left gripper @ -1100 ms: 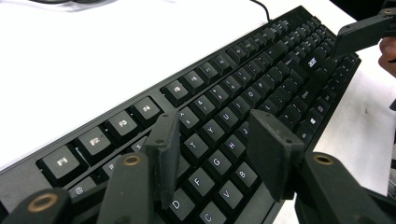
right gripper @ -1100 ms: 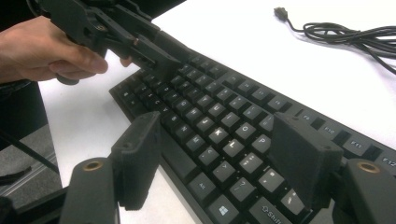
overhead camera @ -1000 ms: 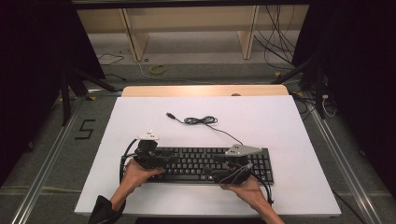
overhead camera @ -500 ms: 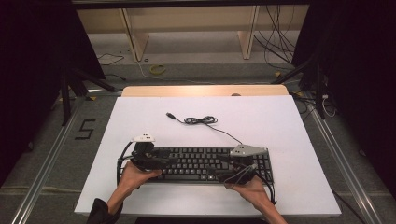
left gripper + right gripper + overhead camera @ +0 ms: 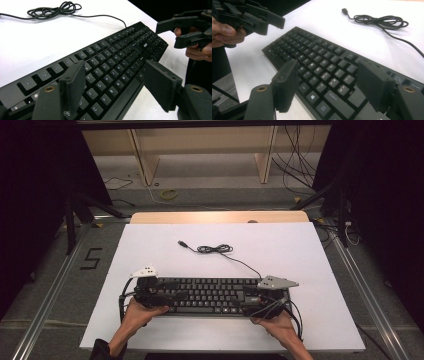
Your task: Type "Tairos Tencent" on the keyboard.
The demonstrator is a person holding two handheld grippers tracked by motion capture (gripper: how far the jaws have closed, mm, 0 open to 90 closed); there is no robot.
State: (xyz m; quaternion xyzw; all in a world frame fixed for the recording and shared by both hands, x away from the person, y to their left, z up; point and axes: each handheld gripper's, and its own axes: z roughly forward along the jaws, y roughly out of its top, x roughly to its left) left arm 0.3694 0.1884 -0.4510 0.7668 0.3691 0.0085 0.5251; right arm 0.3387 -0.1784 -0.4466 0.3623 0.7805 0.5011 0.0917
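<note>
the keyboard (image 5: 215, 295) is seen lying lengthwise across the lower frame, flanked at its ends by the left gripper (image 5: 112, 87), just opened, and the right gripper (image 5: 327, 85), both spread wide and empty.

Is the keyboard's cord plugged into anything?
No, it is unplugged. The cord lies in a loose coil on the white table, and its plug rests bare there, behind the keyboard.

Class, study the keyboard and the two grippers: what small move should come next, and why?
Probably lift both grippers up and away. The left gripper has just been opening, and the right gripper also stands open; each hangs over an end of the keyboard, which lies flat on the white table, so it looks released.
</note>
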